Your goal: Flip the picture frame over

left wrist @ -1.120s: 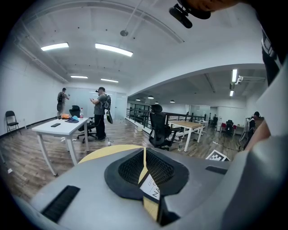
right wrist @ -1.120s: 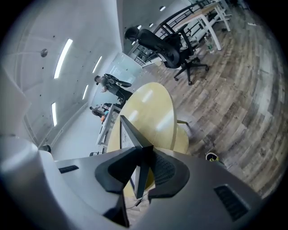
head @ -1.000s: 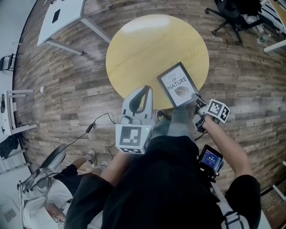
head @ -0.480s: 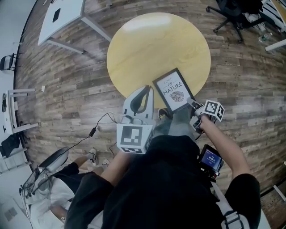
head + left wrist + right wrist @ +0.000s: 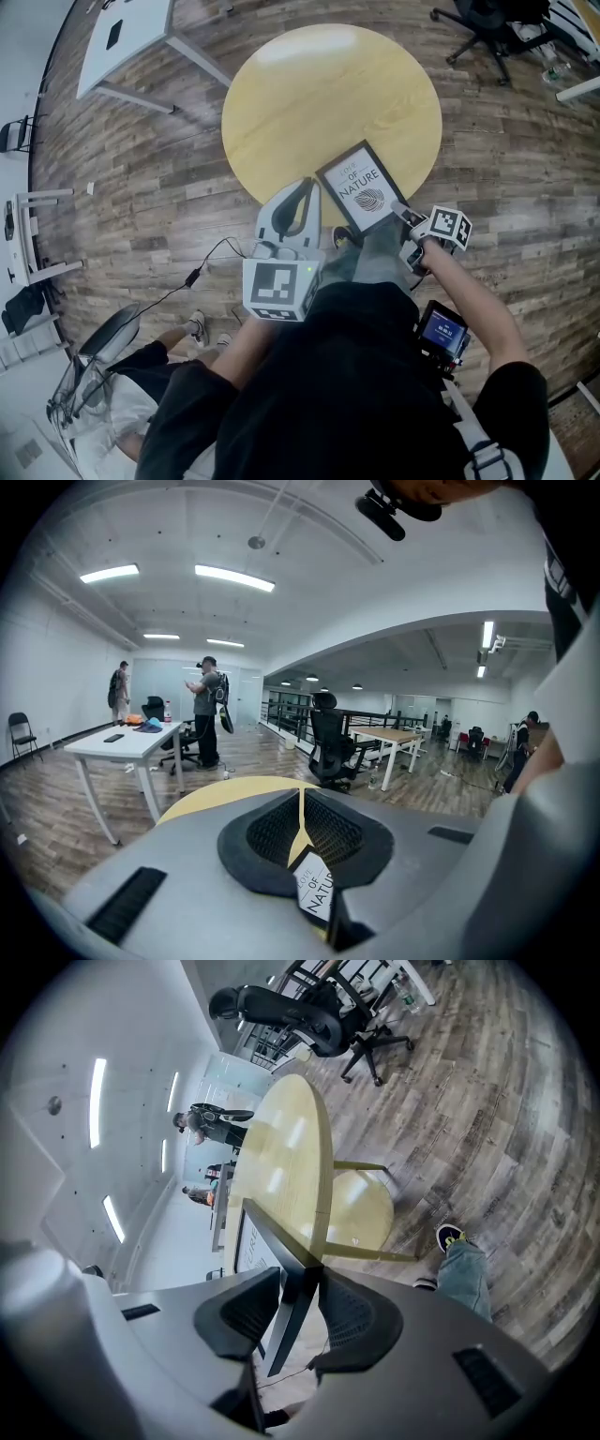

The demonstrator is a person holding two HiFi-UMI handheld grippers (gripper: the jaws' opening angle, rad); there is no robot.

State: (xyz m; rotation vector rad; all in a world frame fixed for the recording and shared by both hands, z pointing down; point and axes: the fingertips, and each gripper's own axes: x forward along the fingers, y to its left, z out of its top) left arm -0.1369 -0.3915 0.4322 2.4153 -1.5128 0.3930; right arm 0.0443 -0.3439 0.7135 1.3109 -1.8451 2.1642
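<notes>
Head view: picture frame [image 5: 361, 199] lies flat on the round yellow surface [image 5: 309, 103], printed side up, at the near rim. Its near R corner sits at or just over the rim, where the right claw [image 5: 405, 216] meets it.

Change vs 1 s ago:
- Frame has slid a little left and toward the person, w/ a slight turn. Print was up then and is up now, so no flip within this second.
- Right claw has come in w/ the frame and sits lower by the rim.
- Right claw jaws have just been opening. Right gripper view: the frame's dark edge runs between the two pads, w/ a sliver of daylight on one side. Reads as spread around the edge, not pinching.
- Left claw [image 5: 309, 183]: no change. Left gripper view: pads pressed together, only a hairline slit, nothing between them. A bit of the frame's print shows beyond the jaws. It hovers just beside the frame's near L edge, apart from it.

Meaning (judgement): this looks like a drag-and-let-go, not the flip itself. Frame was prob. pulled to the rim so a corner hangs free for a better bite. If face-down is the goal, the flip is not yet done. Next grab needs a firm pinch on the overhanging corner. Risk: a loose frame this close to the rim could tip off if nudged.
</notes>
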